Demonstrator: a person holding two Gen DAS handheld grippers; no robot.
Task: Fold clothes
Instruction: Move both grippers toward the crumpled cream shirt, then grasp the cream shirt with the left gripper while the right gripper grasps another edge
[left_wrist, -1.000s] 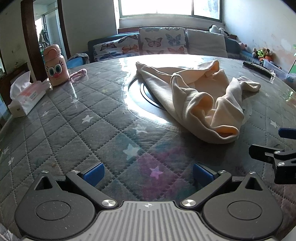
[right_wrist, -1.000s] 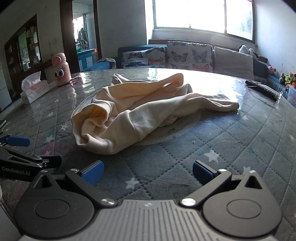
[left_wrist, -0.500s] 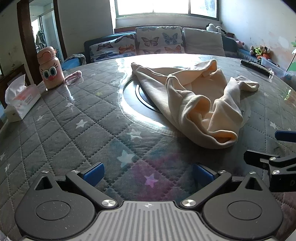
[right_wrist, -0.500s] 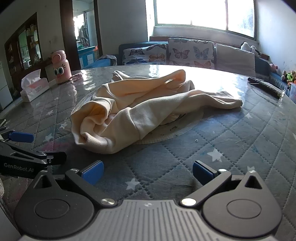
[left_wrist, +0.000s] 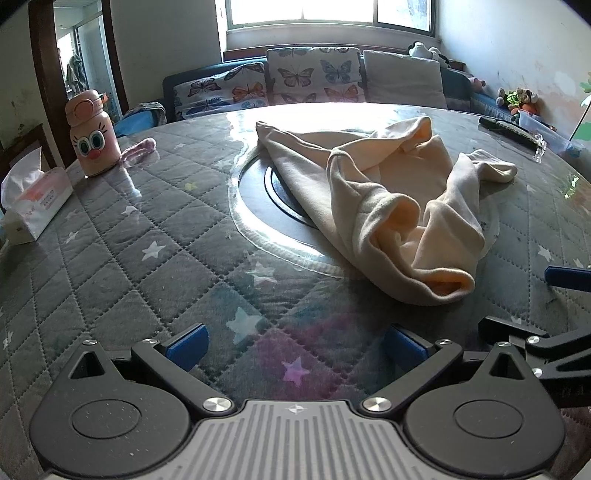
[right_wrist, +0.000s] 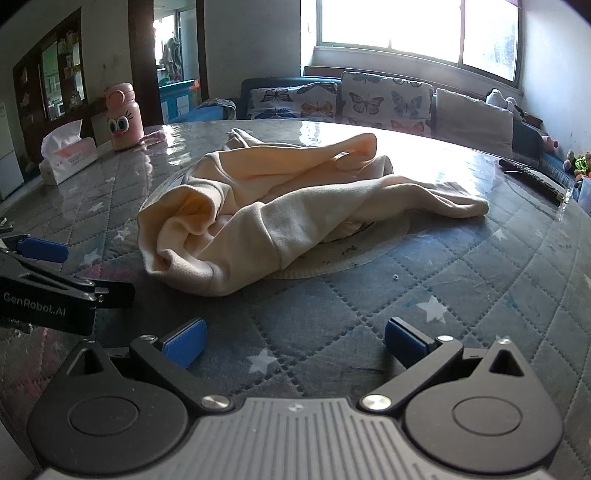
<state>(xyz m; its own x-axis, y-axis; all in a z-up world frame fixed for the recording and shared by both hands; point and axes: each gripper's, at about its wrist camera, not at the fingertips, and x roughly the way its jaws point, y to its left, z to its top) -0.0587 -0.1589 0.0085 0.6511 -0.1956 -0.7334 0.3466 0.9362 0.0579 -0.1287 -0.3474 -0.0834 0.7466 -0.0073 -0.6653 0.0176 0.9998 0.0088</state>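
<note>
Left wrist view: left gripper (left_wrist: 295, 343) being held released, empty.
Right gripper (right_wrist: 293, 338): released, empty.
Garment (right_wrist: 280, 218): lying crumpled on bench (right_wrist: 461, 295).

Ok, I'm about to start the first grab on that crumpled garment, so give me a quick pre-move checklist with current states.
1. Left gripper open, nothing held: ok.
2. Right gripper open, nothing held: ok.
3. Crumpled cream fleece garment lying flat for folding: not ok, bunched.
4. Quilted star-patterned table cover bare between grippers and garment: ok.
5. Pink cartoon-face bottle and white tissue box apart from garment: ok.
6. Which end is collar or hem: cannot tell.
</note>
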